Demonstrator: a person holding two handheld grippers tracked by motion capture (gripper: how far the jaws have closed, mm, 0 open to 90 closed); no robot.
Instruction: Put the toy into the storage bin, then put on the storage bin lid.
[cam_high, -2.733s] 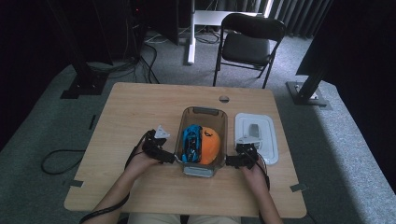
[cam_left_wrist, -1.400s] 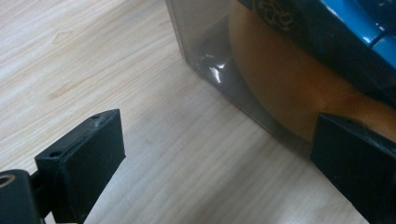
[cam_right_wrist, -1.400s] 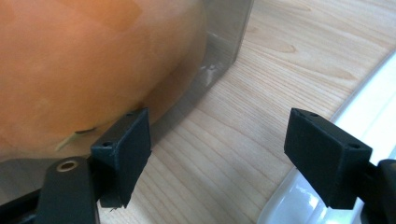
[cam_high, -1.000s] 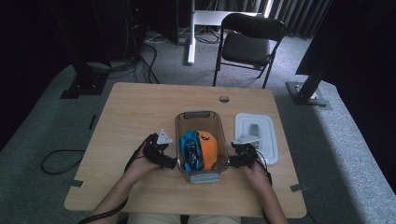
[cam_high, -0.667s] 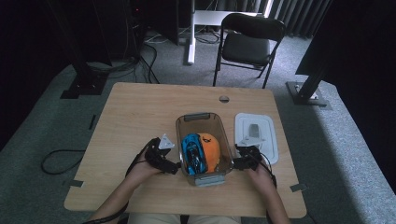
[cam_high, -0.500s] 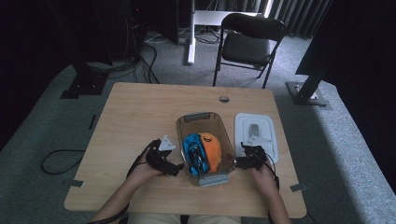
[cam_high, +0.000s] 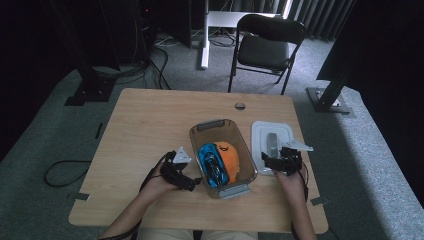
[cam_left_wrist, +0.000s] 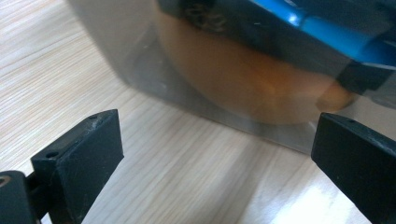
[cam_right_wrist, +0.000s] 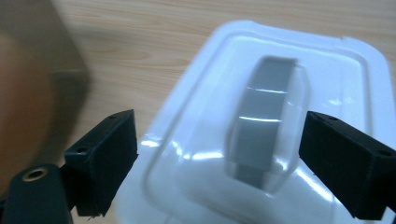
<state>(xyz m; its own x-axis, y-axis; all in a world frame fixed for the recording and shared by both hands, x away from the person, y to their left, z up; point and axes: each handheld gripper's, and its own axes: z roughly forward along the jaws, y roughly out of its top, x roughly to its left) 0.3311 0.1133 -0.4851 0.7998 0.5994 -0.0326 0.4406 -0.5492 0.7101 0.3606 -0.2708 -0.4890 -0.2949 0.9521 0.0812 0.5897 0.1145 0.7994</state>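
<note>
A clear plastic bin (cam_high: 212, 124) with grey handles stands mid-table and holds an orange round thing (cam_high: 232, 156) and a blue toy car (cam_high: 211, 162). My left gripper (cam_high: 192, 184) is open at the bin's near-left corner. In the left gripper view the bin wall (cam_left_wrist: 121, 46) lies just ahead of the gripper (cam_left_wrist: 219, 140), with the orange thing (cam_left_wrist: 243, 79) behind it. My right gripper (cam_high: 274, 162) hovers over the near end of the white lid (cam_high: 280, 132). Its jaws have just been opening and stand open (cam_right_wrist: 224, 140), with nothing gripped, either side of the lid's grey handle (cam_right_wrist: 264, 121).
The wooden table (cam_high: 150, 125) has a small round grommet (cam_high: 240, 106) near its far edge. A black folding chair (cam_high: 267, 45) stands beyond the table. A cable (cam_high: 65, 172) loops on the carpet at the left, and dark stand bases sit at both far corners.
The bin slid toward the person and turned a little. The right gripper left the bin's right side, moved right over the lid, and its jaws opened. The left hand hardly moved.
</note>
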